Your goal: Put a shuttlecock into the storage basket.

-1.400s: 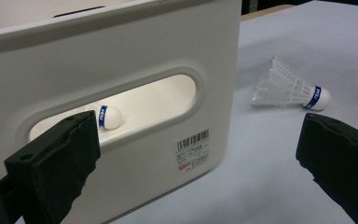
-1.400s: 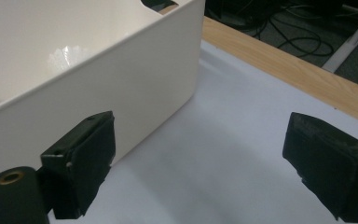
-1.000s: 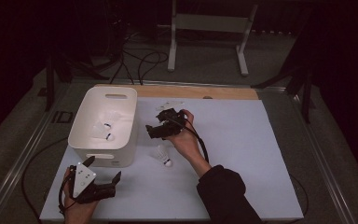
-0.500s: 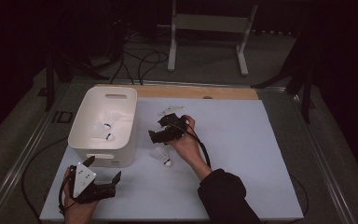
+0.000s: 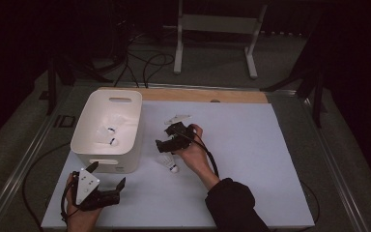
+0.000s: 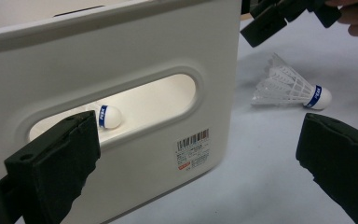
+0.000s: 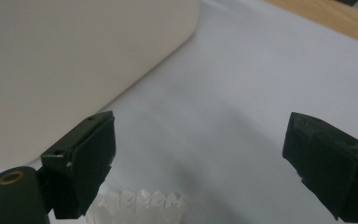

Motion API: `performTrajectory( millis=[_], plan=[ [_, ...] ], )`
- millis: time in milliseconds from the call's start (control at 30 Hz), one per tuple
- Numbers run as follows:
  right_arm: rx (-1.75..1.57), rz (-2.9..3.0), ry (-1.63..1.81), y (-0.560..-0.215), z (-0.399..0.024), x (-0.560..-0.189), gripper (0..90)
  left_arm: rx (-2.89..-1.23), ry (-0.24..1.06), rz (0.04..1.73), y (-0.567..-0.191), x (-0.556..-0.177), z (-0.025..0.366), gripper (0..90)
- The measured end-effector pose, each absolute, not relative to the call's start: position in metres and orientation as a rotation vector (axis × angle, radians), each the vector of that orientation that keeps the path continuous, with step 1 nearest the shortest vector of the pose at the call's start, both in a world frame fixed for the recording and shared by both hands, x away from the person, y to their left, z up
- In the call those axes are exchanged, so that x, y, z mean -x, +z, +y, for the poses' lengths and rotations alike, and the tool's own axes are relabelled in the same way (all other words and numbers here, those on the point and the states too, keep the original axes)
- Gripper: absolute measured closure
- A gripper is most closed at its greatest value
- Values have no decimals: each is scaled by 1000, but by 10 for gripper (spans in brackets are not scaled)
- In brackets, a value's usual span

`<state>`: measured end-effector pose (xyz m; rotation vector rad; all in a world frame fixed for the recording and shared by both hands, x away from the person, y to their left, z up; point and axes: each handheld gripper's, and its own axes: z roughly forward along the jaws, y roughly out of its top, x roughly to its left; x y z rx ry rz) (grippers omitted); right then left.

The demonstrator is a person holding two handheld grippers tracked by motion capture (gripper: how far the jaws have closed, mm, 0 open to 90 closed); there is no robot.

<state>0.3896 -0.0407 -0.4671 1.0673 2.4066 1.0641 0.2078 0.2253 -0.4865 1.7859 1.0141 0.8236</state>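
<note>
white plastic bin [image 5: 107, 129] sits at nine o'clock on the pale sheet [image 5: 251, 159], already holding shuttlecocks, so it looks like the collecting point. right gripper [image 5: 170, 143], jaws apart, hangs over the loose shuttlecock [image 5: 167, 163] near the middle, seemingly to grab it. left gripper [image 5: 107, 184], also apart, waits at seven o'clock. dark room beyond.

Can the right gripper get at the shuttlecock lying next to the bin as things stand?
Probably yes. The right gripper hangs just above the shuttlecock with its jaws wide open, and the feather edge shows between them in the right gripper view. The bin stands off to the side, and nothing lies between.
</note>
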Motion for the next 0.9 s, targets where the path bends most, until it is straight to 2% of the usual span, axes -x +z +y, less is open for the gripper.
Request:
performTrajectory(
  millis=[900],
  plan=[
    [-1143, 2426, 1021, -488, -47, -390, 132, -1791, 823, 1014, -487, -208, 225, 2]
  ],
)
